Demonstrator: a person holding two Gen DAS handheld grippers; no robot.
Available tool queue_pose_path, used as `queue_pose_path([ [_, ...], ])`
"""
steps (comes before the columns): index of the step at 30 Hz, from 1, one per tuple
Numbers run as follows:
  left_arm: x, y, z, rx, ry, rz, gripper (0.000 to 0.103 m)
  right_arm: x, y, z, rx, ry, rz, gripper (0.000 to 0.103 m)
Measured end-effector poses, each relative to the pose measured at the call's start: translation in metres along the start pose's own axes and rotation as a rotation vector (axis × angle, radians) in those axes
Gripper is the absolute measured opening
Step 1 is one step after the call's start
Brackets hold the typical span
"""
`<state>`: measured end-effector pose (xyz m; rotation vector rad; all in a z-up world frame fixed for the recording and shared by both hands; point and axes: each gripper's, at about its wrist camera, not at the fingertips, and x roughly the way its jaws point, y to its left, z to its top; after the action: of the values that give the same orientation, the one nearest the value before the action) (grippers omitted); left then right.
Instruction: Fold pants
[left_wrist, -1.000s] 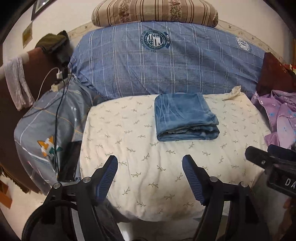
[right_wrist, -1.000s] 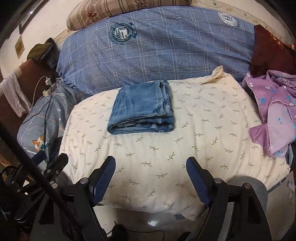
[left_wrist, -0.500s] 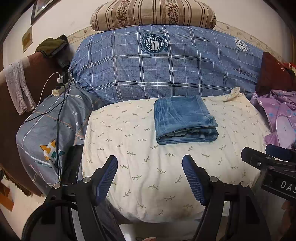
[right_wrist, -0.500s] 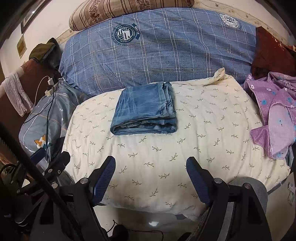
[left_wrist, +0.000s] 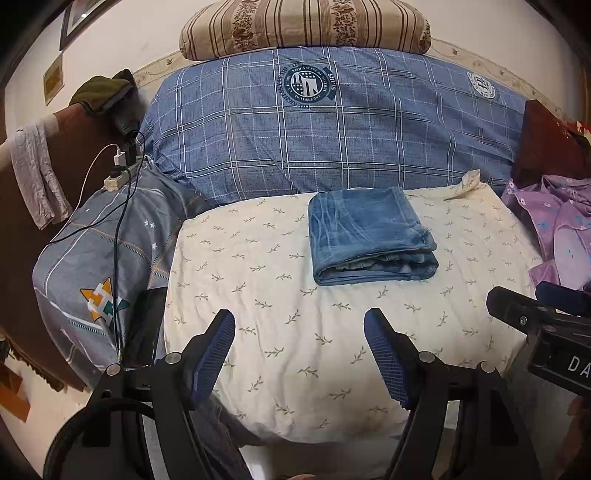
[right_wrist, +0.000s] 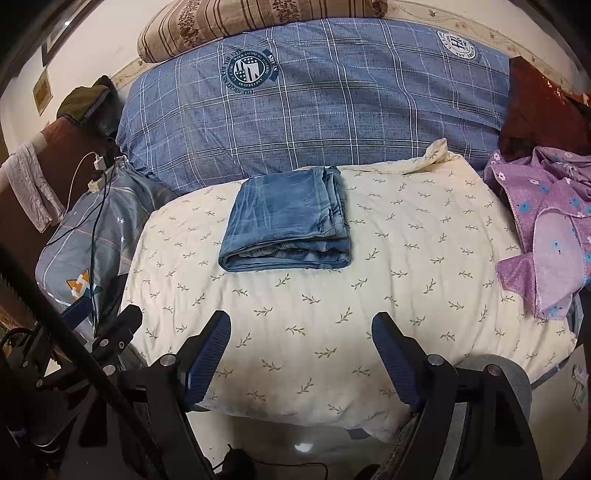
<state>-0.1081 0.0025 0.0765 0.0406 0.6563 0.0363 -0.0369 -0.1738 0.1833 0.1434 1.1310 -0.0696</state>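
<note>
pants (left_wrist: 369, 236) folded, far on cream quilt (left_wrist: 295, 332) | left gripper (left_wrist: 300, 354) jaws spread, empty | right gripper (right_wrist: 301, 356) jaws spread, empty

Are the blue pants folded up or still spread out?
Folded. The blue pants lie as a neat stacked rectangle on the cream cover, with layered edges showing at the near side.

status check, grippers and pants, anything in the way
Left gripper open, empty. Right gripper open, empty. Jeans folded on cream quilt, clear of both. Nothing between grippers and jeans.

Dim warm indoor light, soft shadows, sharp focus, fisheye-bent dark corners.
</note>
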Motion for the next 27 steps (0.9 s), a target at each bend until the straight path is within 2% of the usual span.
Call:
queue_pose_path([
  [27,0.0085,-0.0012,0.0013,-0.005,0.002,0.009,0.073,0.0068,-0.002,0.0029,-0.005,0.008,-0.012,0.08],
])
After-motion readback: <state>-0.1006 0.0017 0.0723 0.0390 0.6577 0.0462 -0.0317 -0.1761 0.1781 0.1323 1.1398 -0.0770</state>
